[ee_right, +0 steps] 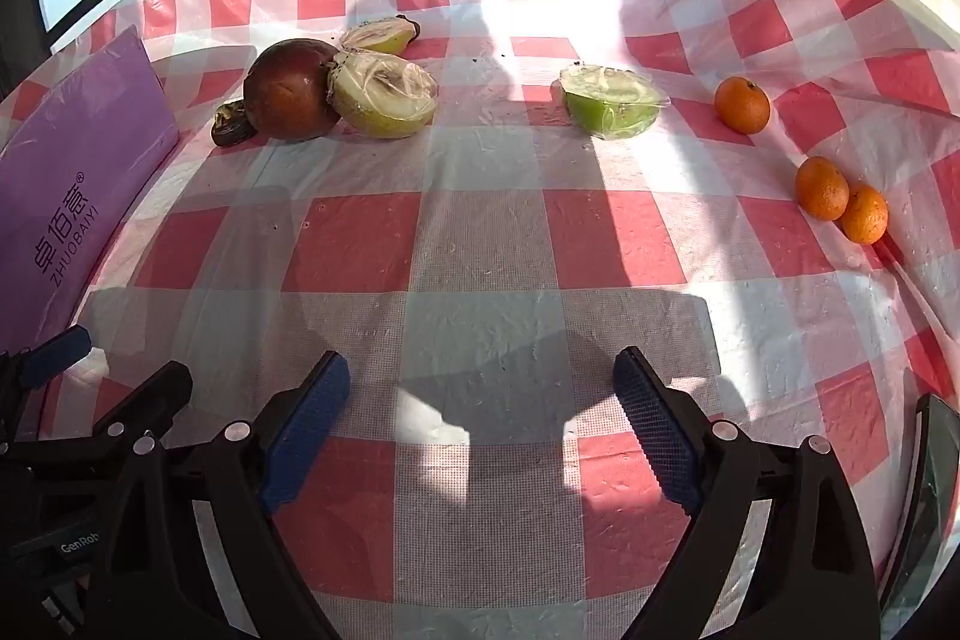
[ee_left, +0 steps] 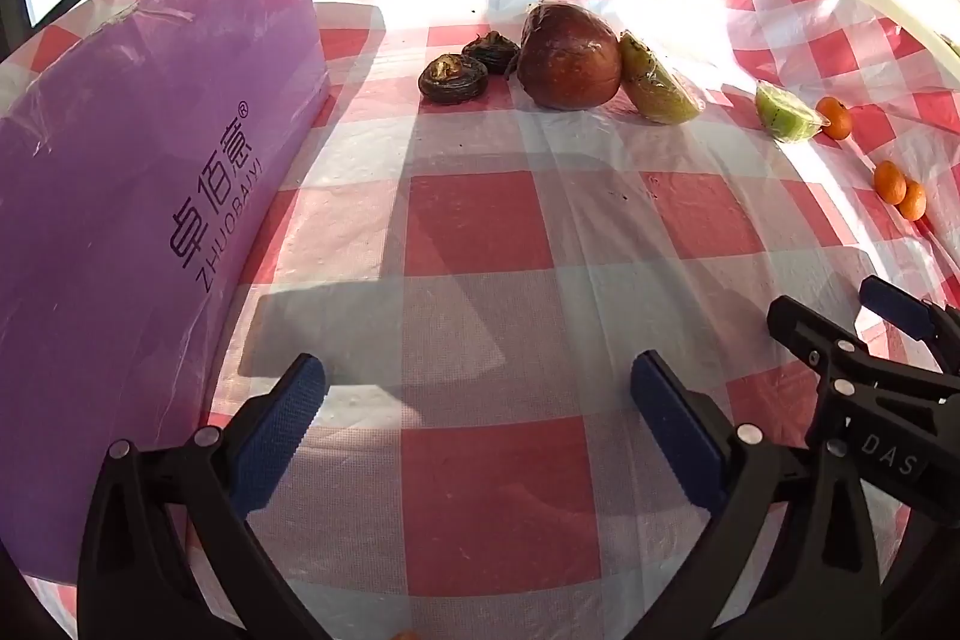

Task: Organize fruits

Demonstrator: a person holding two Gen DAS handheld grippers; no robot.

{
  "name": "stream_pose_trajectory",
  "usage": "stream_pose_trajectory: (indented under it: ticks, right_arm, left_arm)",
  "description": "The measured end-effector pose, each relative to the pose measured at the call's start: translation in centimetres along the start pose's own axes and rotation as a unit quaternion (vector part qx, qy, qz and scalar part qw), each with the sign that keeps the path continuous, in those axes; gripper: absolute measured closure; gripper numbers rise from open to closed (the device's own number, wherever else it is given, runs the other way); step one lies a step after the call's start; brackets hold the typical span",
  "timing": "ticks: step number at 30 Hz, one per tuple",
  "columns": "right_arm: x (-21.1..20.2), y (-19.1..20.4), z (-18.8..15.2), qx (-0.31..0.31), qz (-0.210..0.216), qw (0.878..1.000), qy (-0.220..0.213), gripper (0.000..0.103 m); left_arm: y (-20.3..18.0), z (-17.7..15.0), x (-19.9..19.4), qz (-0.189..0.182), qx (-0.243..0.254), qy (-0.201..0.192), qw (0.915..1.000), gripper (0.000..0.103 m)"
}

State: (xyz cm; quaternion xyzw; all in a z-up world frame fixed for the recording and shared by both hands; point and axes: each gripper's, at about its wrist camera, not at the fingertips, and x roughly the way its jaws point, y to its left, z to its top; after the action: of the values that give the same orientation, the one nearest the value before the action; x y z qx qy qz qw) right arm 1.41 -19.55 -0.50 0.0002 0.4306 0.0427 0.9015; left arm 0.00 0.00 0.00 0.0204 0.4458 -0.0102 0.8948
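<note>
Both claws hover low over the near part of the worktop (ee_right: 480,244), side by side, and each is spread wide with nothing between its pads: the left claw (ee_left: 477,415) shows bare checked cloth in its gap, and so does the right claw (ee_right: 480,412). That reads as a ready stance, jaws opened ahead of a first pick, since none of the fruit appears sorted yet. The fruit lies in a loose row across the far side. At the left sits the dark red fruit (ee_right: 292,91), round with no clear long axis, with two shrivelled dark pieces (ee_left: 454,79) just beside it, next to the purple box (ee_left: 138,196). A cut half (ee_right: 384,100) leans against the red fruit, its wrapped cut face turned up and toward the right wrist camera; a second pale half (ee_right: 379,34) lies behind, its long axis running left to right. Well apart to the right, the green half (ee_right: 612,100) rests on its rounded skin with its film-covered face tilted upward, long axis also across the view. Farther right is one mandarin (ee_right: 743,105) alone, then a pair of mandarins (ee_right: 840,202) touching each other near the edge. The halves probably sit face-up because the film keeps them from rolling. The green half lies nearest the right claw's line, so I judge it a likely first target, gripped across its short axis.
</note>
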Motion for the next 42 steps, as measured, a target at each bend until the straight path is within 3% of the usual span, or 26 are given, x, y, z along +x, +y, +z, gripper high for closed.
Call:
stream_pose_trajectory:
  ticks: [10,13,16,18,22,23,26,29,33,37,39,40,42]
  right_arm:
    - [-0.1,0.4,-0.2,-0.005,0.002,1.000,0.000,0.016]
    - [-0.2,-1.7,0.0,-0.002,0.002,1.000,0.013,0.015]
    - [-1.4,-5.6,-0.2,0.058,-0.042,0.997,-0.026,0.015]
    - [-1.4,-8.5,0.2,0.089,-0.104,0.990,-0.032,0.015]
    - [0.0,-15.5,1.6,0.187,-0.123,0.973,-0.059,0.016]
    - [-0.2,-16.6,2.4,0.183,-0.149,0.971,-0.046,0.018]
    - [-0.2,-19.0,3.8,0.188,-0.173,0.966,-0.048,0.021]
    - [1.0,-20.8,4.2,0.211,-0.152,0.965,-0.040,0.027]
    - [0.1,-22.3,3.3,0.244,-0.101,0.963,-0.060,0.029]
    - [0.4,-22.1,3.3,0.248,-0.085,0.963,-0.060,0.035]
    - [0.4,-22.7,3.1,0.271,-0.080,0.957,-0.071,0.041]
    - [0.2,-23.1,2.9,0.285,-0.084,0.952,-0.075,0.043]
    - [0.2,-23.8,2.7,0.306,-0.087,0.945,-0.076,0.049]
  left_arm:
    - [-0.8,0.1,0.0,0.001,0.001,0.000,1.0000,0.001]
    - [0.0,0.1,0.0,0.001,0.000,0.001,1.0000,0.001]
    - [0.1,0.2,0.0,0.001,0.000,0.001,1.0000,0.001]
    - [0.1,0.0,-0.1,0.001,0.000,0.001,1.0000,0.001]
    - [0.1,-0.2,-0.2,0.000,0.000,0.000,1.0000,0.001]
    - [0.1,-0.2,-0.2,0.000,0.000,0.000,1.0000,0.001]
    - [0.1,-0.3,-0.3,0.000,0.000,0.000,1.0000,0.001]
    - [0.1,-0.2,-0.2,0.000,0.000,0.000,1.0000,0.001]
    - [-1.2,0.4,0.1,-0.001,0.002,0.004,1.0000,0.001]
    - [-5.6,2.2,1.2,-0.044,0.034,0.000,0.9985,0.002]
    - [-7.4,3.1,1.5,-0.067,0.035,-0.015,0.9970,0.002]
    - [-8.2,3.4,1.9,-0.064,0.044,-0.017,0.9968,0.002]
    - [-9.6,3.7,3.4,-0.033,0.070,0.019,0.9968,0.002]
